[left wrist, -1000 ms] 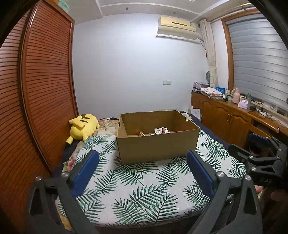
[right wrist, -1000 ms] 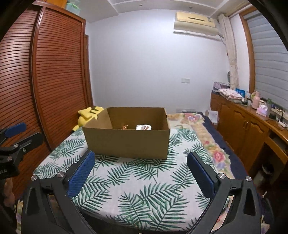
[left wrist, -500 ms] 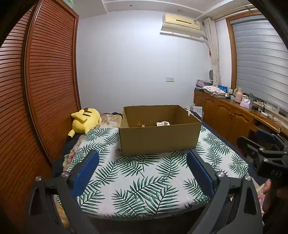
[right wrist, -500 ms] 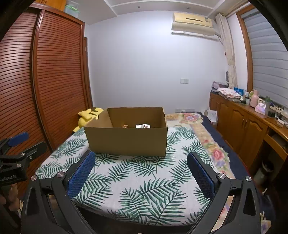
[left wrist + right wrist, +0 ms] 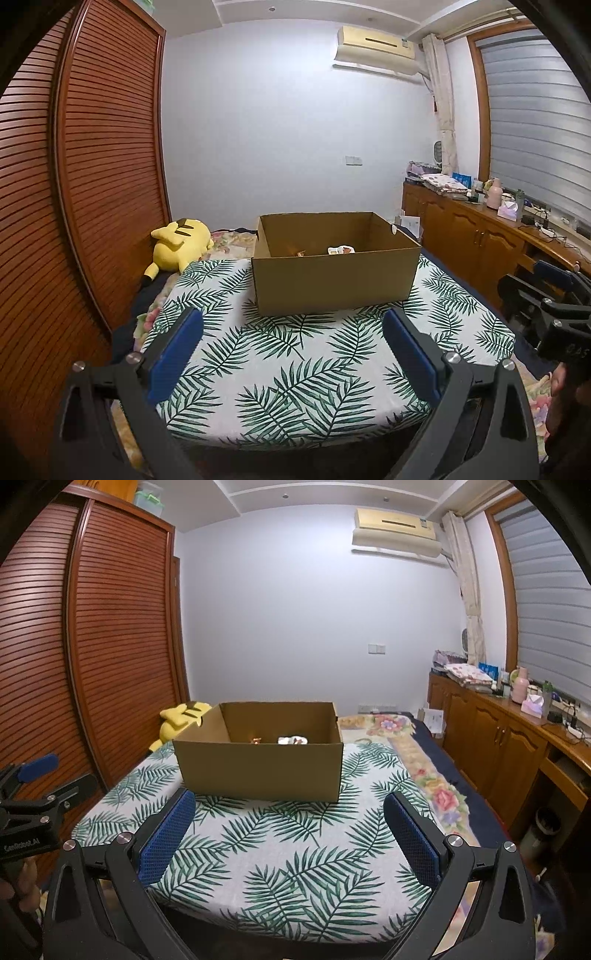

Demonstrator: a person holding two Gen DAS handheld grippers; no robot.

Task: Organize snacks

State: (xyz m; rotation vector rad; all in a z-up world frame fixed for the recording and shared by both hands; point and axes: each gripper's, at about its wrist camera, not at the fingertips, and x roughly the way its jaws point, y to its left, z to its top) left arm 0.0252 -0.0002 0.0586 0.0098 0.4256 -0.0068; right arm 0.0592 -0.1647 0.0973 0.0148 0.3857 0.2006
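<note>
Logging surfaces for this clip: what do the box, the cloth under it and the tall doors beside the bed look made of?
Box: plain brown cardboard, matte, thin bare-edged walls. Leaf-print cloth: apparently thin woven fabric, lying soft over the bed. Louvred doors: reddish-brown wood or wood-look, slatted, slight sheen.

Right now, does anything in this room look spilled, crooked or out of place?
Nothing stands out. The cardboard box sits upright on the leaf-print cloth with a few snacks inside it and nothing spilled around it. A yellow plush toy lies on its side beside the wardrobe, which looks harmless.
</note>
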